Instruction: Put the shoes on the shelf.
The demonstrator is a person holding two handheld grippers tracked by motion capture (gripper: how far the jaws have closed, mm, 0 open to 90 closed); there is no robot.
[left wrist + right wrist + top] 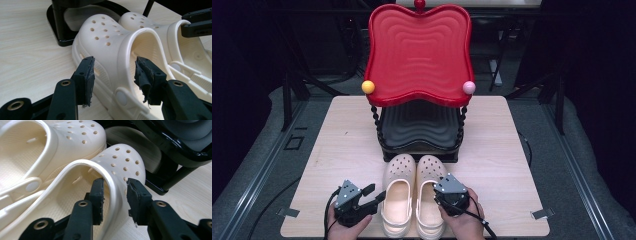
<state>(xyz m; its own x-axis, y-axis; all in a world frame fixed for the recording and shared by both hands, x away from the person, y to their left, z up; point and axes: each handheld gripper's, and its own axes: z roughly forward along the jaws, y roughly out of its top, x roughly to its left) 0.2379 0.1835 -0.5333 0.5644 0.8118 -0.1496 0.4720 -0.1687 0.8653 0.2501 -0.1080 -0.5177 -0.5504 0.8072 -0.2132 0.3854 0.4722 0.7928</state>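
- A pair of cream clogs lies side by side at the near edge of the worktop point(347, 140), toes toward a two-tier stand point(419, 55) with a red top tray and a black lower tray.
- The left gripper point(113, 77) has its jaws spread wide around the outer side wall of the left clog point(398, 195), not clamped.
- The right gripper point(115, 197) straddles the rim of the right clog point(430, 192), jaws apart with one inside and one outside.

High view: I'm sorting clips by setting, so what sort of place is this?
Probably a staged recording setup, not a home. A small wooden table stands alone on grey flooring against dark surroundings, with black stand legs behind it. On it sit a red-and-black two-tier rack and a pair of cream clogs, like props.
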